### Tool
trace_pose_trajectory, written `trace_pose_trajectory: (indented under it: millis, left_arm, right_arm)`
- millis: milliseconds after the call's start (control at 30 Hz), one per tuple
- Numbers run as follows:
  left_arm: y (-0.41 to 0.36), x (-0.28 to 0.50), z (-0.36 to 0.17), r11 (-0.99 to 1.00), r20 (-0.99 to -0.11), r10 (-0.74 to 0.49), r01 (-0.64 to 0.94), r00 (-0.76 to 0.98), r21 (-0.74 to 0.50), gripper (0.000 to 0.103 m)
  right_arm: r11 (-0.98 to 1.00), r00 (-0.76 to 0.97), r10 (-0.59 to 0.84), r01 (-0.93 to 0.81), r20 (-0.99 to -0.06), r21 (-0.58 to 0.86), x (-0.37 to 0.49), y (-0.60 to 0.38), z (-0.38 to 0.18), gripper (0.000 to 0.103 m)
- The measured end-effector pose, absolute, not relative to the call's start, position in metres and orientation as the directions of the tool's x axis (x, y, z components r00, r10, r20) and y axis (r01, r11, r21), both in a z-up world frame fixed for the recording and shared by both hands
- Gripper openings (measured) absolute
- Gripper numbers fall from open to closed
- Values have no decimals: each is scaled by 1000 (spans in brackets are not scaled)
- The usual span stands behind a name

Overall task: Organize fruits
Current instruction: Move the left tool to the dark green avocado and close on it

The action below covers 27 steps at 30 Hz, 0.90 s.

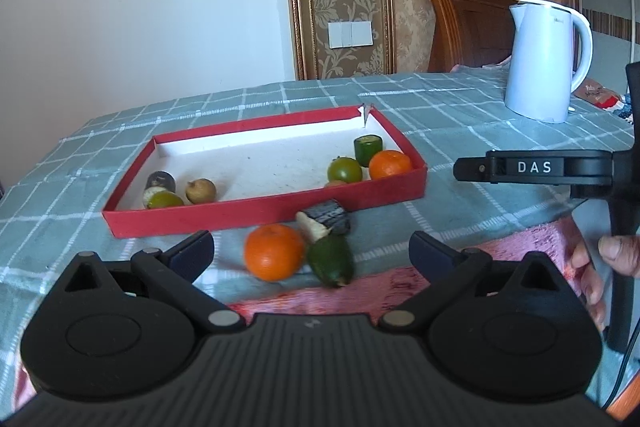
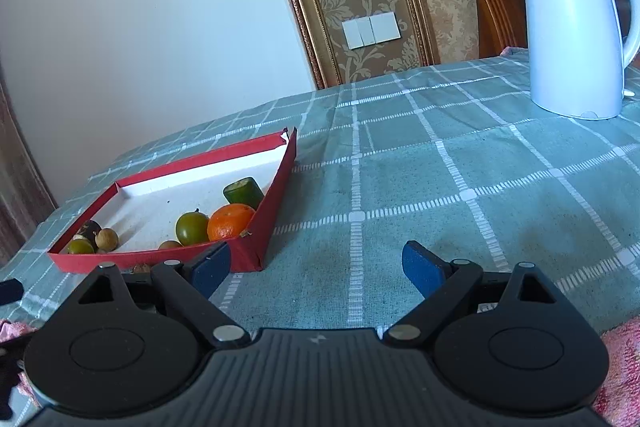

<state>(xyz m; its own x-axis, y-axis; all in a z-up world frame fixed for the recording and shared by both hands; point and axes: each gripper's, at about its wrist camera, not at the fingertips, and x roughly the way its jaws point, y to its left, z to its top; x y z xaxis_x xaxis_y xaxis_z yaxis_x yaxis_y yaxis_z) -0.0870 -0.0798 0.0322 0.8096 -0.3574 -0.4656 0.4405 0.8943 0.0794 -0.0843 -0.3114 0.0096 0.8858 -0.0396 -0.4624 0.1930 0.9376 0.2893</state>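
1. Three pieces lie outside the red tray (image 1: pixel 264 215), just in front of its near wall: an orange (image 1: pixel 274 251), a green piece (image 1: pixel 331 264) touching it, and a dark cut piece (image 1: pixel 330 218) with a pale end, resting against the tray wall.
2. Left gripper (image 1: pixel 312 251): fingers spread wide, nothing between the pads; the orange and green piece sit just ahead of the gap.
3. Right gripper (image 2: pixel 316 271): fingers spread wide and empty over bare tablecloth (image 2: pixel 400 187), just right of the tray's near corner.
4. Handling judgement: the orange looks round, light and firm, and likely to roll; take it across its widest middle with modest pressure. The green piece is elongated; grip across its short width. It touches the orange, so either may shift when the other is lifted.
5. Inside the tray, right end: a second orange (image 1: pixel 390 165), a green round fruit (image 1: pixel 345 169), a green cut cylinder (image 1: pixel 368 150). Left end: three small fruits, closely grouped.
6. Beyond the tray, well to its right: a white kettle (image 1: pixel 546 61), not involved.
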Motion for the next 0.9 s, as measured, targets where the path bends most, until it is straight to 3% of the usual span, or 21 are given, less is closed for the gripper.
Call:
trace_pose_trajectory:
  millis: [67, 133, 400, 467, 533, 700, 800, 900]
  left_arm:
    - [-84, -89, 30, 897, -467, -359, 438, 808, 68, 97]
    - [-86, -91, 27, 897, -473, -367, 439, 801, 48, 85]
    - [-99, -96, 17, 918, -490, -347, 396, 800, -3, 85]
    - [-100, -92, 15, 922, -505, -355, 384, 787, -50, 82]
    - [-99, -86, 12, 925, -526, -360, 368, 770, -95, 72]
    - [-99, -75, 7, 938, -532, -340, 323, 776, -128, 67]
    - [-101, -69, 5, 944, -537, -325, 304, 779, -131, 56]
    - [-103, -64, 4, 946, -542, -319, 299, 778, -127, 56]
  right_arm:
    - [936, 889, -39, 193, -457, 295, -85, -312, 10, 93]
    - [935, 893, -36, 190, -450, 301, -86, -313, 10, 93]
    - [932, 897, -19, 175, -441, 316, -88, -314, 10, 93]
    - [931, 898, -16, 173, -439, 321, -88, -315, 10, 93]
    - [931, 898, -16, 174, -439, 321, -88, -314, 10, 93]
    - [930, 899, -6, 165, -438, 327, -87, -314, 10, 93]
    - [929, 900, 4, 159, -436, 335, -87, -314, 10, 93]
    - [927, 900, 13, 152, -435, 342, -86, -315, 10, 93]
